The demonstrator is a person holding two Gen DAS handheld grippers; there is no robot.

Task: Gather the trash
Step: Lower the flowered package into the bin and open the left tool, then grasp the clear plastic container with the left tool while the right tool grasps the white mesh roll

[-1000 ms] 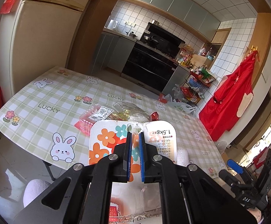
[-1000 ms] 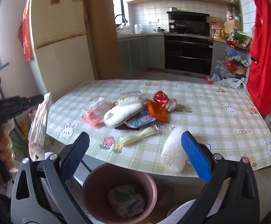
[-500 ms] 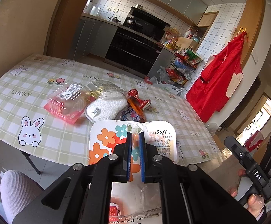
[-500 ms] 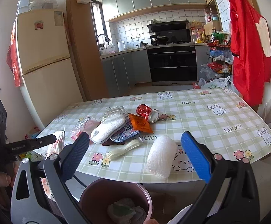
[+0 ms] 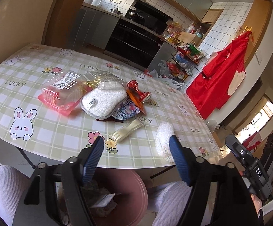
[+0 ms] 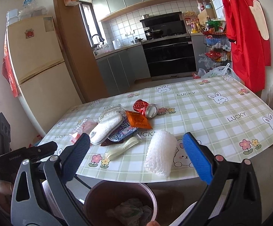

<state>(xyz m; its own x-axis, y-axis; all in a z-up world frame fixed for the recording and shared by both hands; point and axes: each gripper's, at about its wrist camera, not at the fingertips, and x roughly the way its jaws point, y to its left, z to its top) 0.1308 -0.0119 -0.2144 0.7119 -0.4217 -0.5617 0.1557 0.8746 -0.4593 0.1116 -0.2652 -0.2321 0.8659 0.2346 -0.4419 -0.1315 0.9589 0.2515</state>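
Gone from the left gripper: the flowered packet clamped there a second ago; jaws now opening over the bin with nothing between them. Drop step finishing, by the look of it. Right gripper spread wide, empty, facing the foam roll at the table edge. Likely next: reach in, straddle the roll, close gently, carry to the bin.

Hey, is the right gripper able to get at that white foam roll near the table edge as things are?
Probably yes. The right gripper is open and empty, and the foam roll lies at the table's near edge right ahead of it, with nothing on or against it.
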